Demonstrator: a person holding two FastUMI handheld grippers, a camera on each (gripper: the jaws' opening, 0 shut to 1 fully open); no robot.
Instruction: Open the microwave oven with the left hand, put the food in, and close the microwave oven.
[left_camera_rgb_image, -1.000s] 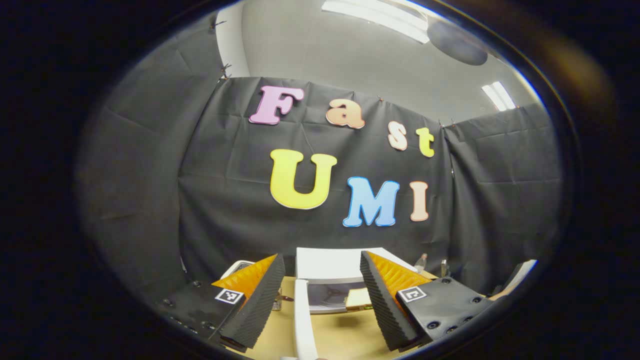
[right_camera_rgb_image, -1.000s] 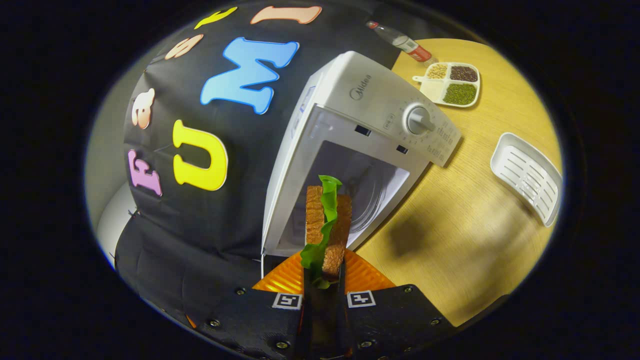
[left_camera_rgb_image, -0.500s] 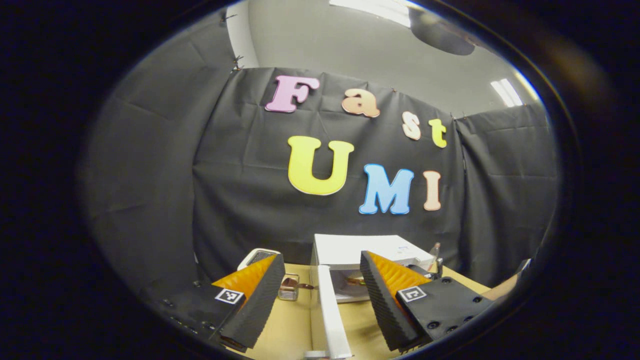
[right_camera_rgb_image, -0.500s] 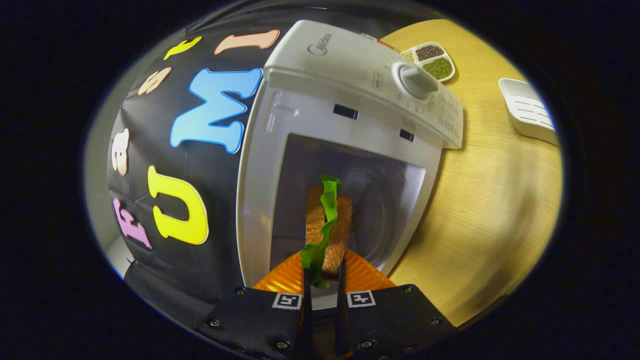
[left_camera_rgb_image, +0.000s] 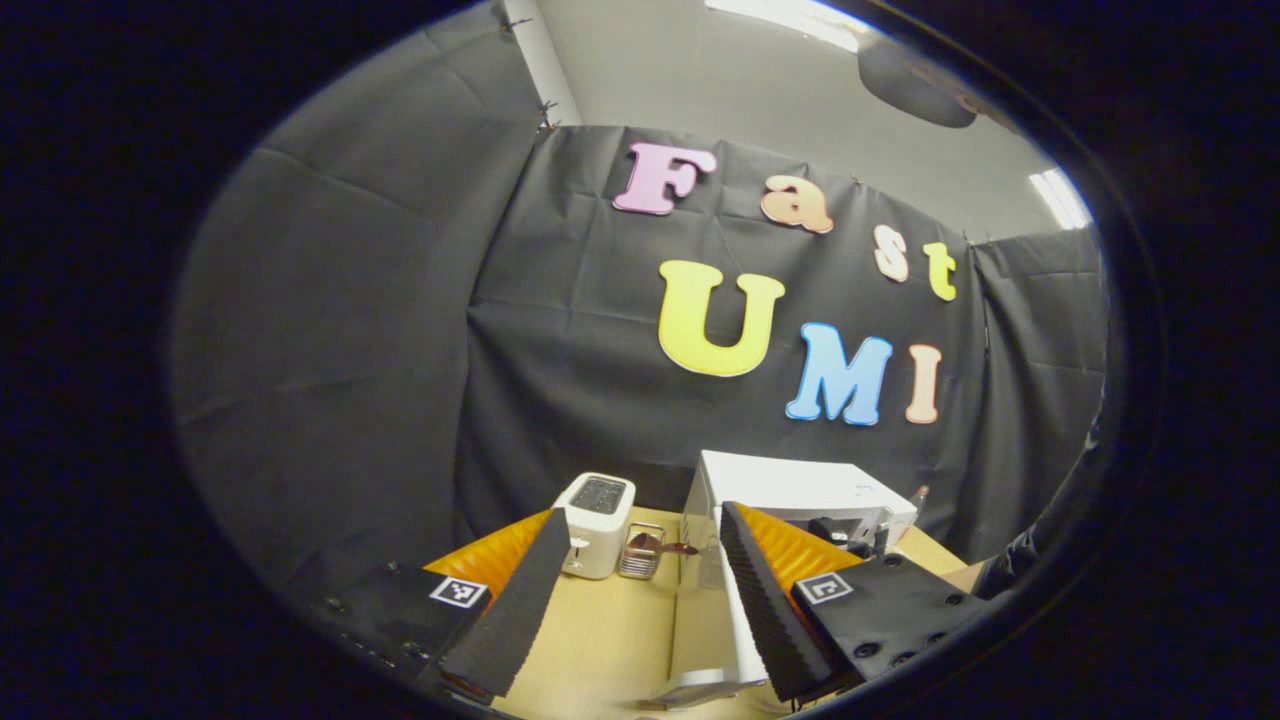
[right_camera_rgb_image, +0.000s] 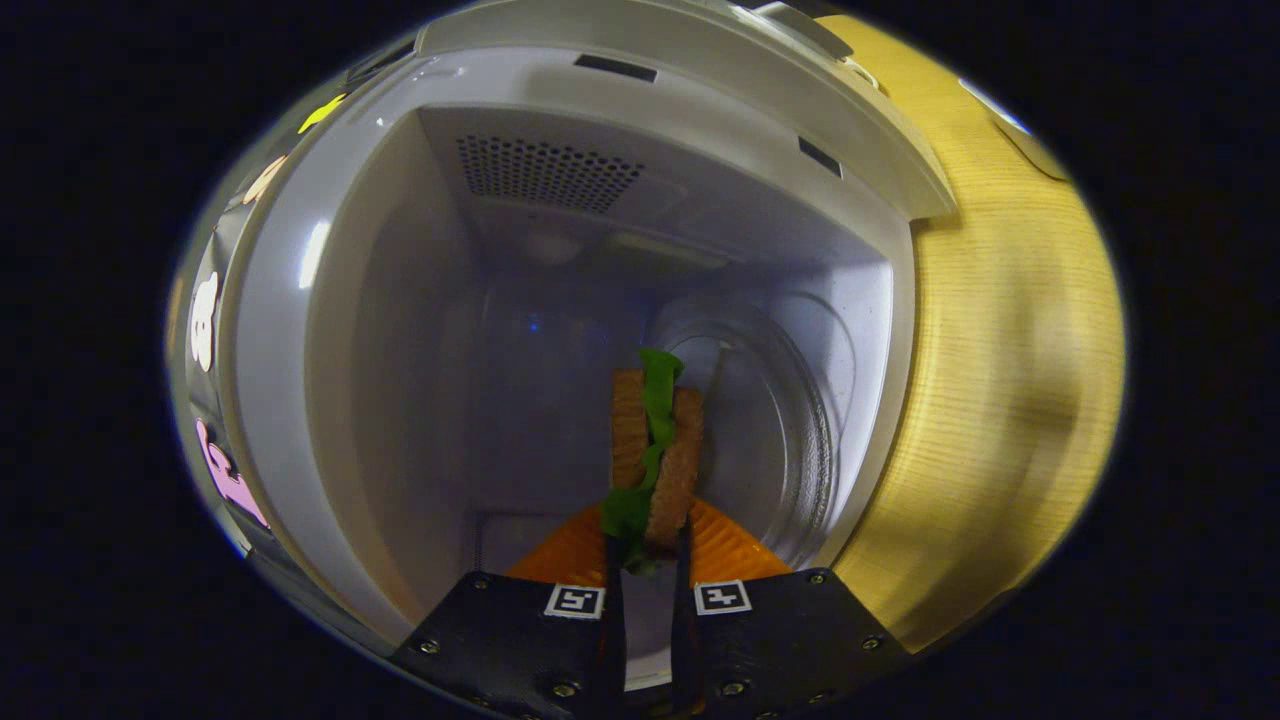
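Bread is what we see first: the right gripper (right_camera_rgb_image: 648, 560) is clamped on a brown two-slice sandwich with a green lettuce leaf (right_camera_rgb_image: 655, 450), held on edge just inside the mouth of the white boxy microwave oven (right_camera_rgb_image: 300, 300). Open cavity lies around it, with the round glass turntable (right_camera_rgb_image: 790, 420) beyond. Our left gripper (left_camera_rgb_image: 640, 590) has its fingers spread wide, the white oven door's edge (left_camera_rgb_image: 735, 610) just beside its right finger, over the tan wooden table (left_camera_rgb_image: 600, 640). Farther off stands a white toaster (left_camera_rgb_image: 596, 510).

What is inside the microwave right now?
Inside the microwave: a glass turntable and a vent grille in one wall. The sandwich, clamped in the right gripper, covers part of the cavity behind it.
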